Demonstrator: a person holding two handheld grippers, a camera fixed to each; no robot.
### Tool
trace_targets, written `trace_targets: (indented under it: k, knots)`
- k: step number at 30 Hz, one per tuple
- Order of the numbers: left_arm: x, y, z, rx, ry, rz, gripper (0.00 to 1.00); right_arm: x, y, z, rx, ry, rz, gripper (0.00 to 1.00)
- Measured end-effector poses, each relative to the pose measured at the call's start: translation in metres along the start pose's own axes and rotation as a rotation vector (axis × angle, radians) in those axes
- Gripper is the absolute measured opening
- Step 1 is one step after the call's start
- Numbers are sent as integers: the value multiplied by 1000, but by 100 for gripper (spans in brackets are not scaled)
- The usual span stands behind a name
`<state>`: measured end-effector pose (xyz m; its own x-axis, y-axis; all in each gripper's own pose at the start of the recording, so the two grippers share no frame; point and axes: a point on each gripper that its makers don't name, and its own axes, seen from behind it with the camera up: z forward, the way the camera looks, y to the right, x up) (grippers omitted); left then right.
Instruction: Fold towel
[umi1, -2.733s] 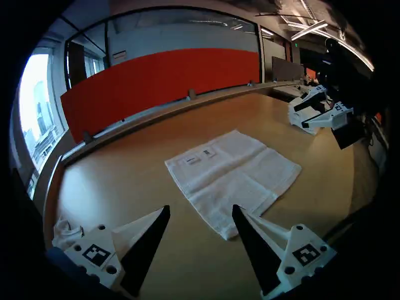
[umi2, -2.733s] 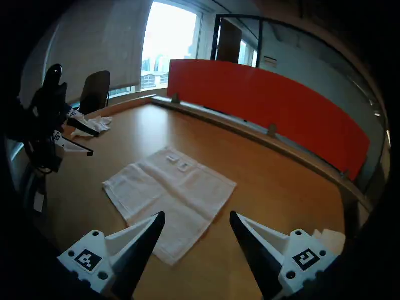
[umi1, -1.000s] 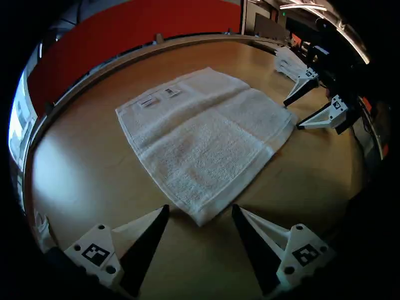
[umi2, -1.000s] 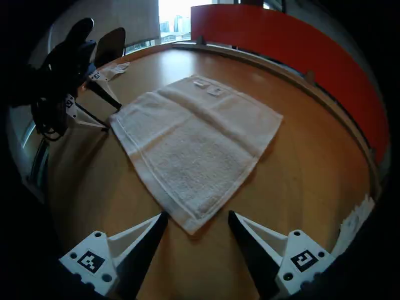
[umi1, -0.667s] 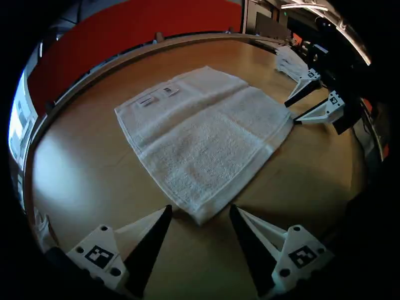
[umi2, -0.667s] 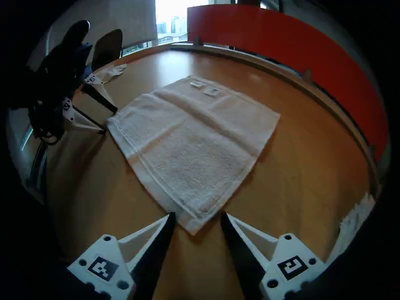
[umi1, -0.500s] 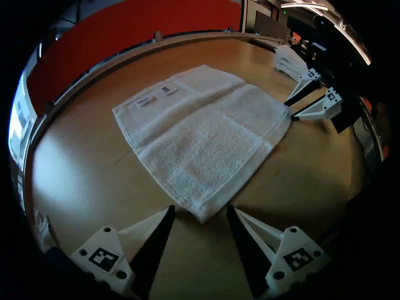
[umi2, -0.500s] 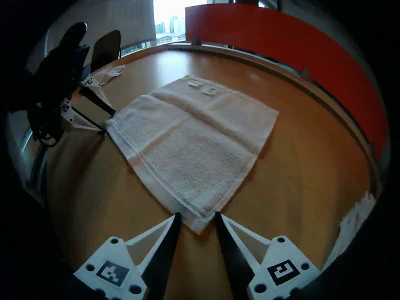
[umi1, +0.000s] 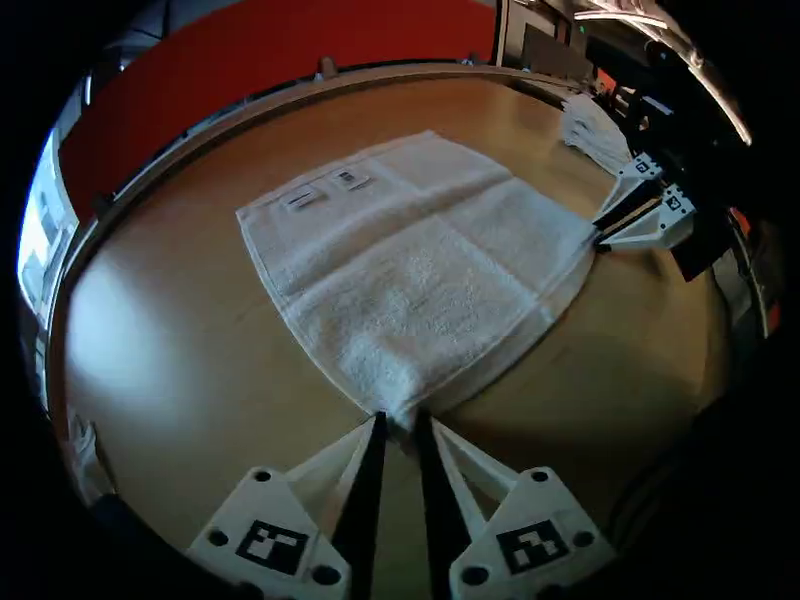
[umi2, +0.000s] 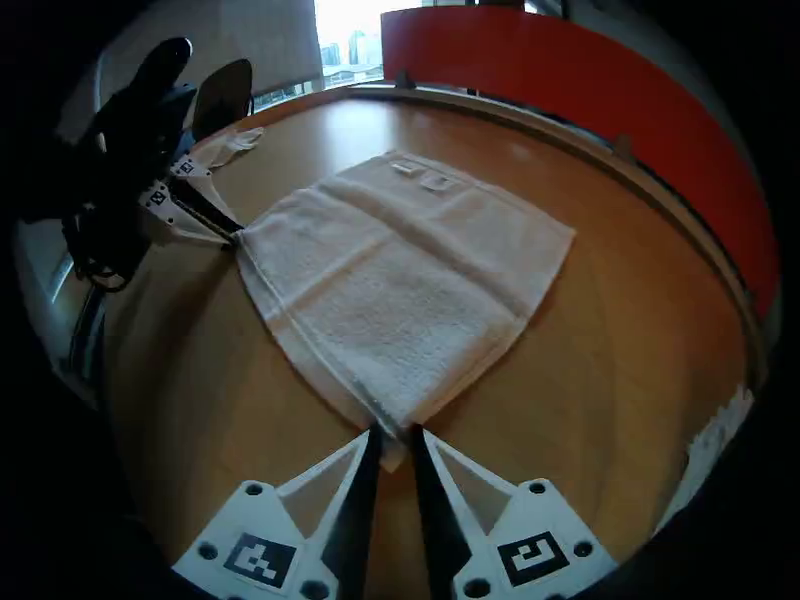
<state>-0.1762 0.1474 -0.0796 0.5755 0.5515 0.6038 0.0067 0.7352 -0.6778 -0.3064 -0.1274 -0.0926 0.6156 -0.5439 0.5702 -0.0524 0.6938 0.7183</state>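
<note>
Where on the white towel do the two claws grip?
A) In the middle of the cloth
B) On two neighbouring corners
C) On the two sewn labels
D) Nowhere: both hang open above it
B: the left claw is shut on the towel corner nearest it, and the right claw is shut on the next corner along the same edge. The labels lie untouched at the far side.

White jaws, black inner faces, marker tags (umi1: 272, 541)

The towel (umi1: 420, 260)'s near corner vanishes inside the left gripper (umi1: 399, 416)'s pinch. Its two tags (umi1: 303, 199) are too small to make out.
</note>
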Motion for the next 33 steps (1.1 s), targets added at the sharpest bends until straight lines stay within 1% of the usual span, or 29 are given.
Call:
trace_targets:
  k: [4,9,15,21,29,33]
  knots:
    - [0,0,0,1,-1,-9,16,3,-6,-2,9,7,-7,16]
    - [0,2,-3,1,-4,-8,15,10,-6,-7,4,31,0,16]
    - [4,8,-13,-16,6,-32,15,20,-1,-19,-14,63,17,16]
    - [12,12,-31,-19,25,-55,15,30,-3,-33,-19,85,6,16]
    - [21,21,-58,-37,32,-79,15,44,-8,-59,-29,103,-31,16]
    - [26,25,-73,-42,38,-83,15,52,-12,-72,-29,111,-40,16]
